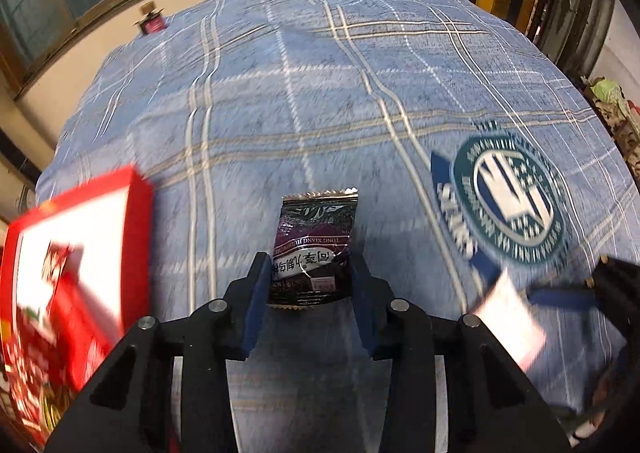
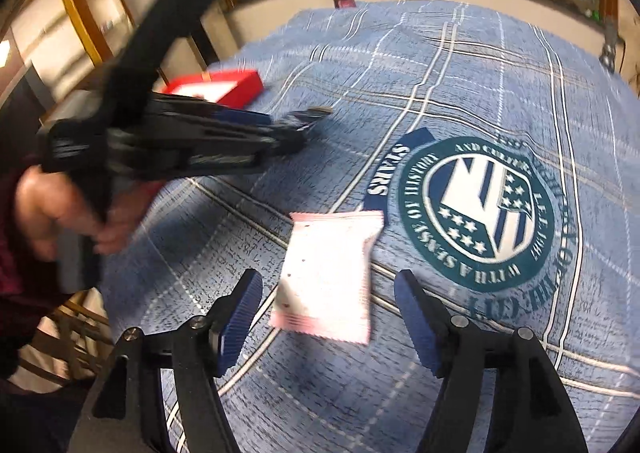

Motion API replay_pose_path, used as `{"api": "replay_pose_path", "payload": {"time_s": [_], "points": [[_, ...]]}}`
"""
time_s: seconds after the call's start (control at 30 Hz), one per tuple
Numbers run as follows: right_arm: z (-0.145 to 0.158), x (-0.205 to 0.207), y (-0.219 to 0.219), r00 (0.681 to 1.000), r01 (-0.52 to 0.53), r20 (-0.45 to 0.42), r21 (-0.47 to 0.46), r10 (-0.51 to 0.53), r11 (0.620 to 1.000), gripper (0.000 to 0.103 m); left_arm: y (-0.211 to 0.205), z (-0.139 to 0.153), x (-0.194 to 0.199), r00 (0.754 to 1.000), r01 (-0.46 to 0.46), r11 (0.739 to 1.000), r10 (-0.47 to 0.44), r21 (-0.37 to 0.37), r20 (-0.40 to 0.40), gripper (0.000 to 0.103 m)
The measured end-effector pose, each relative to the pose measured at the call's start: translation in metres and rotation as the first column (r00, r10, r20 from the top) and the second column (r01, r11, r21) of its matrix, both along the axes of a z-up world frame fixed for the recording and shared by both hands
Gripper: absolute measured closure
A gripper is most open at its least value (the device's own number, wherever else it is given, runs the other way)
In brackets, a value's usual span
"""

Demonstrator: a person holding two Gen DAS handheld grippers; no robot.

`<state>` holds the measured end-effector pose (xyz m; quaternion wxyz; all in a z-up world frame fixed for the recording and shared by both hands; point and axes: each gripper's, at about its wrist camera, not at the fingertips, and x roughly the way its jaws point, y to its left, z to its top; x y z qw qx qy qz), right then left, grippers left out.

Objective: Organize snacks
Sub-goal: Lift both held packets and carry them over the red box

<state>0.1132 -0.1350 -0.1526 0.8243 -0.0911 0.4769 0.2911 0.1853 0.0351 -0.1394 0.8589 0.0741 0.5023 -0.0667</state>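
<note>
In the left wrist view my left gripper (image 1: 310, 267) is shut on a dark purple snack packet (image 1: 314, 237), which sticks out forward between the blue pads. A red and white box (image 1: 84, 249) lies close at the left. In the right wrist view my right gripper (image 2: 328, 287) is open. A pale pink packet (image 2: 328, 273) lies between and just ahead of its fingers, clear of both pads. The same view shows the left gripper (image 2: 298, 131) at the upper left with the dark packet (image 2: 316, 113), near the red box (image 2: 224, 87). A hand (image 2: 60, 213) holds it.
Everything rests on a blue plaid bedspread (image 1: 320, 93) printed with a round teal emblem (image 2: 480, 213). A small red object (image 1: 154, 23) stands at its far edge by the wall. A wooden chair frame (image 2: 72, 333) shows at the lower left of the right wrist view.
</note>
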Motion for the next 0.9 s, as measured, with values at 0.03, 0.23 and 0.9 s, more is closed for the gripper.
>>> {"api": "replay_pose_path", "payload": {"time_s": [0.03,0.23,0.9], "points": [[-0.001,-0.002,0.006,1.000,0.004,0.007,-0.025,-0.004,1.000,0.032,0.003,-0.001,-0.005,1.000,-0.002,1.000,0.002,-0.009,-0.006,0.066],[-0.006,-0.007,0.033,0.998,0.035,0.057,-0.179,-0.025,0.983,0.033,0.020,-0.003,-0.045,1.000,-0.024,0.996,0.023,-0.083,-0.013,0.066],[0.000,-0.033,-0.004,0.992,0.123,0.021,-0.062,-0.122,0.990,0.060,0.023,-0.005,-0.132,0.999,0.031,0.981,-0.028,-0.193,0.017,0.066]]}}
